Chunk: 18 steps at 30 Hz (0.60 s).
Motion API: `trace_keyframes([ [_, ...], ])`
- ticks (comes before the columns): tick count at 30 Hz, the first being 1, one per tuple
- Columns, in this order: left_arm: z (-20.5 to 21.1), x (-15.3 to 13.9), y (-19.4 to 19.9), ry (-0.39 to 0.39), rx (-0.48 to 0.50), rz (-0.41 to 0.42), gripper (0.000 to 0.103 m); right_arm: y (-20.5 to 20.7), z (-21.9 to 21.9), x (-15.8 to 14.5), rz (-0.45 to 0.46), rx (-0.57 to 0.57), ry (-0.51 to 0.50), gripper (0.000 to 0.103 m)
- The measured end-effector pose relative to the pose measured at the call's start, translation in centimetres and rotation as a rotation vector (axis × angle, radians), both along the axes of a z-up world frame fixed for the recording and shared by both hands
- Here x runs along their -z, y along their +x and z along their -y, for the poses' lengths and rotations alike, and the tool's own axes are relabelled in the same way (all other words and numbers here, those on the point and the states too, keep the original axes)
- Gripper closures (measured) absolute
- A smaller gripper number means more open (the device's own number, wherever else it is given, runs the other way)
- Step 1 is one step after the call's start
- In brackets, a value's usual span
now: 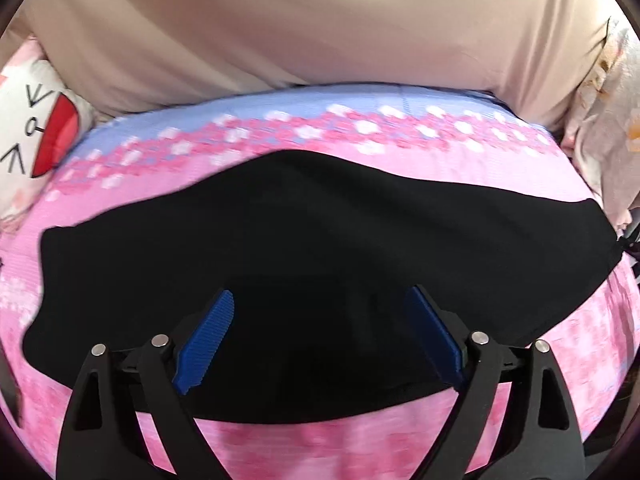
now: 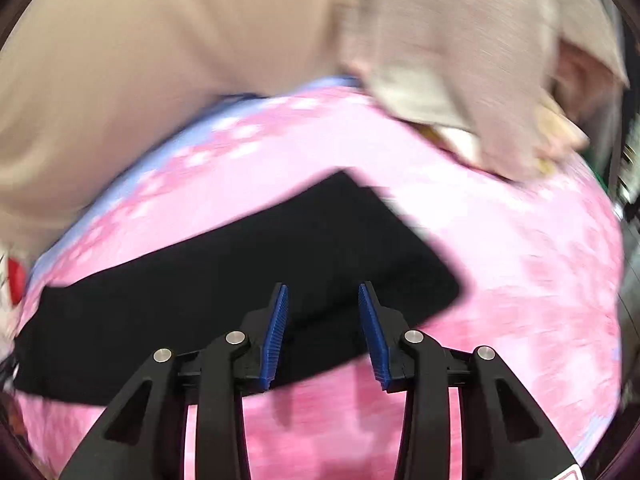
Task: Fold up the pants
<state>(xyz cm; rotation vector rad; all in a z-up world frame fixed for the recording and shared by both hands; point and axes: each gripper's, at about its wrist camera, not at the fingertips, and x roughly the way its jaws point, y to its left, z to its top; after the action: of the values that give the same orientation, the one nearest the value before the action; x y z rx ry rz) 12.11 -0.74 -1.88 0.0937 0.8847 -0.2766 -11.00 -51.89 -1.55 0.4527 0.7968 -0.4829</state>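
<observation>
Both hand-held grippers hang over the black pants (image 1: 312, 264): the left hand-held gripper (image 1: 320, 300) gapes wide, the right hand-held gripper (image 2: 322, 296) narrower, both holding nothing. Pants lie flat, apparently folded, on the pink bed (image 1: 400, 448).

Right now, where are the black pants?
The black pants lie flat on the pink flowered bedspread, just ahead of both open hand-held grippers, with the beige bedding beyond them.

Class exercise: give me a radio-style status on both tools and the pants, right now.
Left tool open, empty, over the black pants. Right tool open, empty. Pants flat on pink bedspread. Nothing on them.
</observation>
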Motion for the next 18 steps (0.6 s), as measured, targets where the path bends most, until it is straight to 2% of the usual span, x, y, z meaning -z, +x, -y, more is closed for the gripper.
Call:
trace_keyframes([
  [2, 1.8, 0.0, -0.1, -0.001, -0.001, -0.01, 0.017, -0.3, 2.9, 1.3, 0.017, 0.018, 0.047, 0.066],
  [5, 3.7, -0.3, -0.2, -0.017, 0.005, -0.032, 0.016, 0.4, 4.2, 2.4, 0.094, -0.005, 0.143, 0.066],
  [6, 4.1, -0.3, -0.2, -0.02, 0.007, -0.04, 0.016, 1.1, 3.8, 2.7, 0.101, -0.008, 0.144, 0.067],
  [7, 4.5, -0.4, -0.2, -0.018, 0.005, -0.045, 0.016, 1.5, 3.7, 2.7, 0.109, -0.009, 0.13, 0.091],
  [8, 4.8, -0.5, -0.2, -0.01, -0.002, -0.044, 0.016, 1.6, 3.5, 2.4, 0.126, -0.006, 0.111, 0.098],
  [10, 4.8, -0.8, -0.3, 0.009, -0.017, -0.037, 0.016, 0.5, 2.9, 1.0, 0.159, 0.012, 0.085, 0.099],
  [12, 4.0, -1.0, -0.4, 0.021, -0.046, -0.028, 0.012, -1.4, 2.8, -0.8, 0.19, 0.052, 0.031, 0.099],
  [14, 2.8, -0.5, -0.1, 0.042, -0.089, -0.035, 0.01, -1.3, 4.1, 0.7, 0.123, 0.09, 0.002, 0.099],
  [16, 1.9, 0.6, 0.4, 0.061, -0.115, -0.059, 0.01, -0.3, 5.5, 3.8, 0.055, 0.088, 0.058, 0.096],
  [18, 0.6, 1.9, 0.9, 0.103, -0.162, -0.096, 0.01, -0.9, 5.2, 3.0, 0.084, 0.091, 0.069, 0.09],
])
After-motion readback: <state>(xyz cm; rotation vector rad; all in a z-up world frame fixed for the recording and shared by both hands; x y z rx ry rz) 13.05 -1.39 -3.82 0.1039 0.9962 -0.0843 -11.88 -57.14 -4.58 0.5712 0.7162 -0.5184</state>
